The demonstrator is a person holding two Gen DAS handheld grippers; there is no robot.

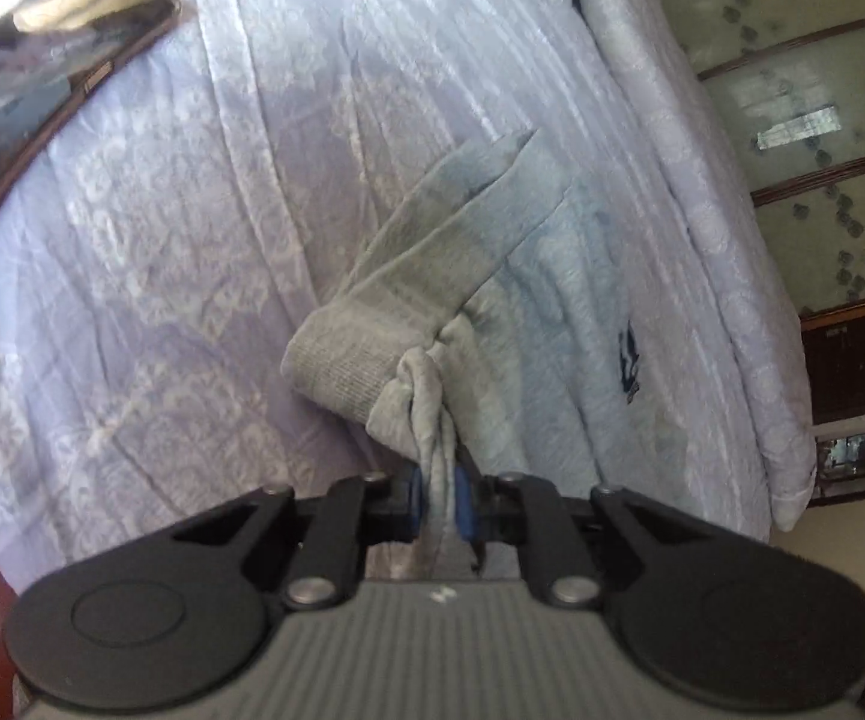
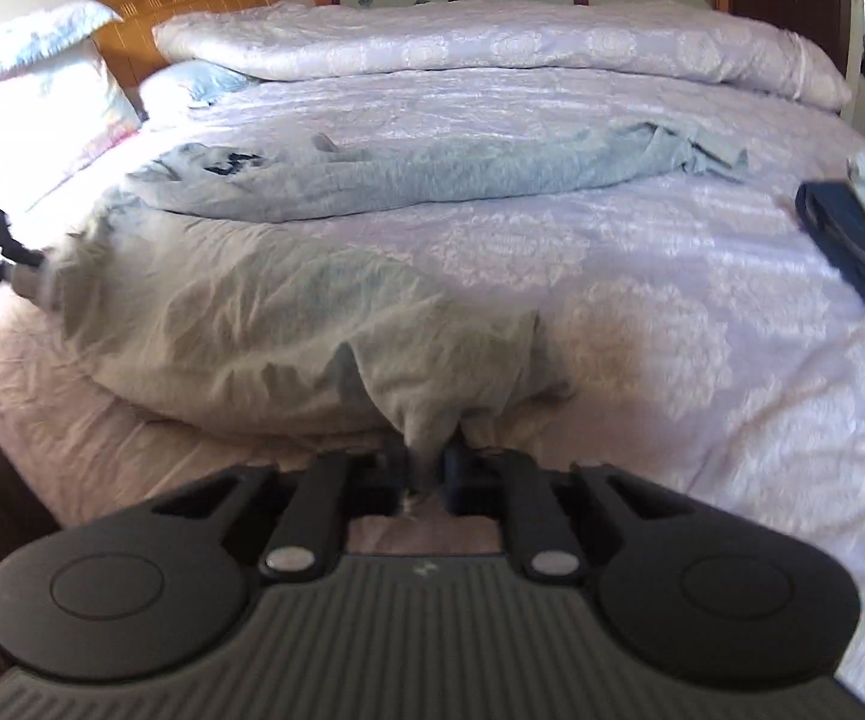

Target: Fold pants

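Grey pants (image 2: pixel 288 300) sprawled on bed (image 2: pixel 642 312), near edge. My left hand-held gripper (image 1: pixel 435 495) pinches a bunched cuff; right hand-held gripper (image 2: pixel 426 471) pinches the near hem. Step looks like spreading flat. Next: pull corners taut, lay legs together.

Pants (image 2: pixel 288 312): light grey, dark blue logo. Bedspread (image 2: pixel 642 276): pale lilac, white floral medallions. Headboard (image 2: pixel 192 6): orange-brown wood. Folded cloth (image 2: pixel 852 246): navy.

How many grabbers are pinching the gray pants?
2. The right gripper pinches the pants at the near edge; the left gripper pinches the far-left end.
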